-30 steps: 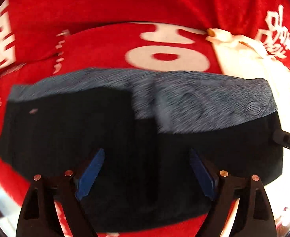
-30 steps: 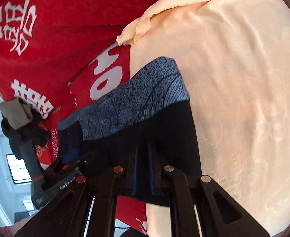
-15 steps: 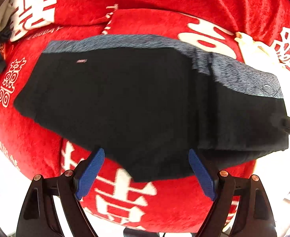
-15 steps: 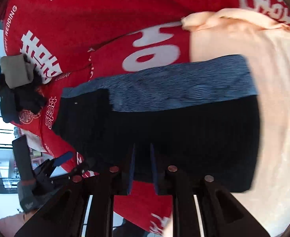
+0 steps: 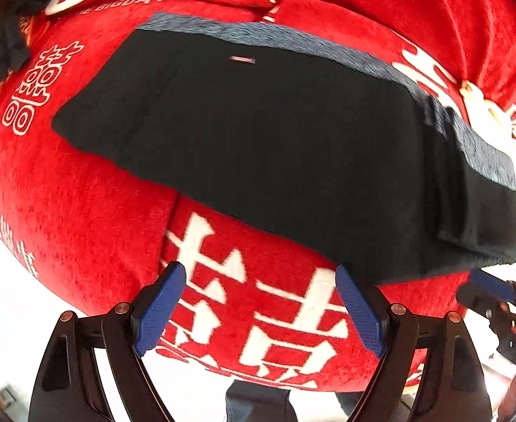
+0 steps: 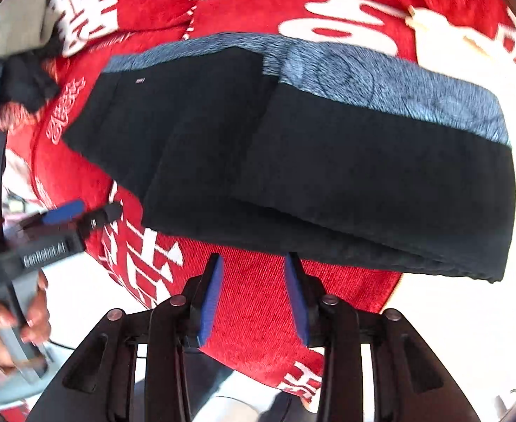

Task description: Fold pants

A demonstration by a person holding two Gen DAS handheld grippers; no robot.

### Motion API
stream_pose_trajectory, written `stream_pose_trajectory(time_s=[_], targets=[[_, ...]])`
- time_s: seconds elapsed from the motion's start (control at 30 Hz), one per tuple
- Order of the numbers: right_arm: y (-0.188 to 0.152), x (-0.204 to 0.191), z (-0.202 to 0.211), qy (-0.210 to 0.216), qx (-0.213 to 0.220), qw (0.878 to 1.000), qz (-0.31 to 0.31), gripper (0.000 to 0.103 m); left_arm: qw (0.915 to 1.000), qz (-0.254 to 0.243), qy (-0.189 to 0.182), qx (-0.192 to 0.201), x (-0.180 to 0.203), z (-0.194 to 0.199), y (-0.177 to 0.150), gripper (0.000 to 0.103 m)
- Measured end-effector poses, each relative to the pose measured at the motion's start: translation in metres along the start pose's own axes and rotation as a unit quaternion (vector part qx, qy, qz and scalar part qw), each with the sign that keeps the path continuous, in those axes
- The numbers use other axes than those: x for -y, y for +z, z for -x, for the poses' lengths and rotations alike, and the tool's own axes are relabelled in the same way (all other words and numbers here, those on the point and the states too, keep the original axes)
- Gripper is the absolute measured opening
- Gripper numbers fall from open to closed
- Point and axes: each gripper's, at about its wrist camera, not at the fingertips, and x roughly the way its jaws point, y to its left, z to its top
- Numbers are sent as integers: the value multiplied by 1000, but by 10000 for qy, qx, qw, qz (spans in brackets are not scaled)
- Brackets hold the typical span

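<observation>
The black pants (image 5: 275, 147) lie folded on the red blanket (image 5: 92, 211), well ahead of both pairs of fingers and touched by neither. Their grey-blue waistband (image 6: 381, 81) runs along the far edge, away from the fingers, and the right-hand part is doubled over itself, with a thick layered edge showing nearest the right gripper.

The left gripper (image 5: 261, 306) hangs clear of the cloth with its blue pads (image 5: 159, 306) spread wide and nothing between them; only the blanket's white lettering shows in the gap. The near hem of the pants sits just beyond the tip of its right-hand finger.

The right gripper (image 6: 254, 295) has its fingers drawn to a narrow gap, also holding nothing, with red blanket between them and the folded edge of the pants just past the tips.

Off to the left of the right fingers, a person's hand (image 6: 8, 320) grips the handle of the left tool. A cream cloth (image 6: 469, 56) lies beyond the waistband to the right, and a dark bundle of clothes (image 6: 22, 52) rests far left.
</observation>
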Motion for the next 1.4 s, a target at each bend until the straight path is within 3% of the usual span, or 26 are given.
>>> stream_pose_trajectory(time_s=[0.53,0.73,0.93,1.4], targets=[[40,-71,-16,-161,-94,9983,560,48,9987,498,-67,-52,-57,-8,15,88],[44,-68,-44,-223,-435,9982,355,52,9967,804,-40,-36,-89,-13,29,88],[44,-66,-49,-163,-413,9986,303,57,9960,895,3,85,-115,-10,42,88],[46,-72,-57,-196,-414,9987,242,63,9907,1278,-459,-18,-151,-18,43,88]])
